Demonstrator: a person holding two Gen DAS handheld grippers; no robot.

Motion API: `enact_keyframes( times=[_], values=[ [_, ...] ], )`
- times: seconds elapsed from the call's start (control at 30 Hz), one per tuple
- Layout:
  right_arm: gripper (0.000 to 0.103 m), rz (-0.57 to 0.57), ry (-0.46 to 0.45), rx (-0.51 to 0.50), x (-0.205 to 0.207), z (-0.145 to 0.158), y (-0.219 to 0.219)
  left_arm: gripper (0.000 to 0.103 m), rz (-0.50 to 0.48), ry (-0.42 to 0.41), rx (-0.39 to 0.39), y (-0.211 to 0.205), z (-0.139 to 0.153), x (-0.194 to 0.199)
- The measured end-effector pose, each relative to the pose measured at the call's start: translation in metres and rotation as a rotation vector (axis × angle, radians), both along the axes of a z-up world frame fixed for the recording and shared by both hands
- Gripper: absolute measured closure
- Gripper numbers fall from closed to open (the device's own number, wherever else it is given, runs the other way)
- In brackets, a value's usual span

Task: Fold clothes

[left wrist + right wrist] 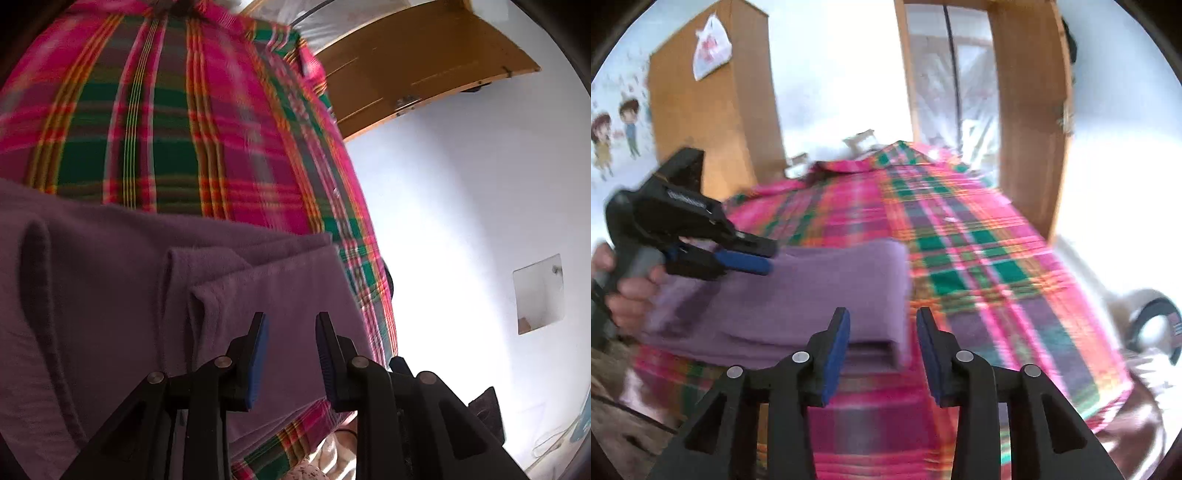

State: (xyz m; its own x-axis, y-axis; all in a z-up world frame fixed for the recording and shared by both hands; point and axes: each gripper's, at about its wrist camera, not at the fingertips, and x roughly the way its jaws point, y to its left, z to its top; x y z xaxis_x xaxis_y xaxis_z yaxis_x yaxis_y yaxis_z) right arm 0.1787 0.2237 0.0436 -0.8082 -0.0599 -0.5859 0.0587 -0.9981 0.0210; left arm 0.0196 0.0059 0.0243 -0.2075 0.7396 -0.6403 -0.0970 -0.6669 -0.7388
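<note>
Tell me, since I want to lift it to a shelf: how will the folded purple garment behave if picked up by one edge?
The purple garment would probably droop and start unfolding: it is soft fabric in loose stacked layers, visible at its near edge. It looks fuzzy, so the jaws should hold it without slipping. On the plaid cloth, pushing it would likely bunch the layers rather than slide them.
</note>
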Motion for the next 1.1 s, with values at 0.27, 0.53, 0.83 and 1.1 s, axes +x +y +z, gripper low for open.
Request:
enact_keyframes(
  times=[0.27, 0.53, 0.83, 1.1],
  values=[
    [0.064, 0.023, -0.06, 0.036, -0.013, -0.029, -0.006, 0.077, 0.03, -0.016, -0.032, 0.0, -0.005, -0.004],
    [0.064, 0.013, -0.046, -0.054, -0.023, -0.027, -0.005, 0.077, 0.023, -0.034, -0.043, 0.011, -0.011, -0.005],
    [0.064, -0.037, -0.047, 0.025, -0.029, -0.033, -0.009, 0.077, 0.025, -0.054, -0.045, 0.014, -0.018, -0.016],
    [0.064, -0.096, -0.042, -0.031, -0.021, -0.041, 0.021, 0.077, 0.029, -0.062, -0.042, 0.012, -0.023, -0.017]
  ],
)
